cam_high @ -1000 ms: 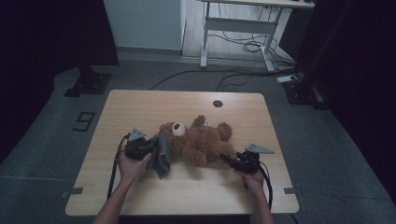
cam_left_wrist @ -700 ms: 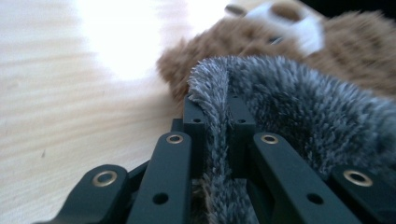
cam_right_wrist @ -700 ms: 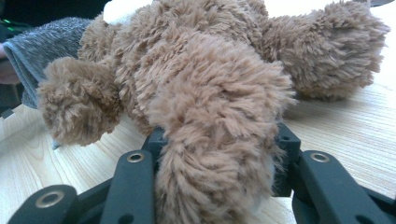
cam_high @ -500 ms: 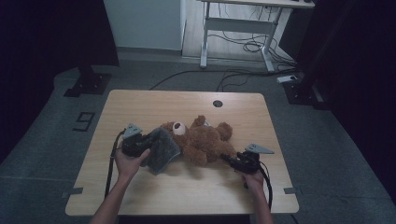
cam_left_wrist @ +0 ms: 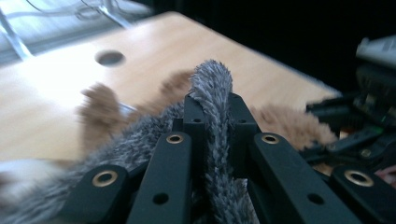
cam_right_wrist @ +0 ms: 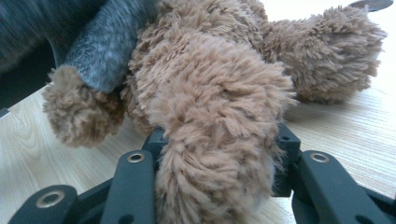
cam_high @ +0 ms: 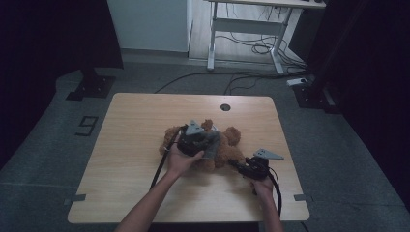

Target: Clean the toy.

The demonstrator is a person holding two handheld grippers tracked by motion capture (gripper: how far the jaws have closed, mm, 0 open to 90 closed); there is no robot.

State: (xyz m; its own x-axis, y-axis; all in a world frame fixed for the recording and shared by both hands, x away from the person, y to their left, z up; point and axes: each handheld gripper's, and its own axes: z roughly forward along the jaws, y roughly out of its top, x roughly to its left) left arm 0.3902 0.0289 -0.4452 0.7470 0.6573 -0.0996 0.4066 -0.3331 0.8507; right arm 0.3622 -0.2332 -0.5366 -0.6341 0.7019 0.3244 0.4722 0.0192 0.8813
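The teddy bear [cam_high: 222, 147], shaggy brown plush, is lying on its side near the middle of the pale wooden table [cam_high: 130, 145]. Nearest me, the right gripper [cam_high: 238, 166] is pinching one thick furry limb between its black jaws. Just beyond, the left gripper [cam_high: 205, 145] is clamping a fold of short-piled grey cloth [cam_left_wrist: 212, 93] draped over the bear's body. The right gripper view is showing the fur's long curly strands; the high view is showing a round hole [cam_high: 225, 107] towards the table's far edge.
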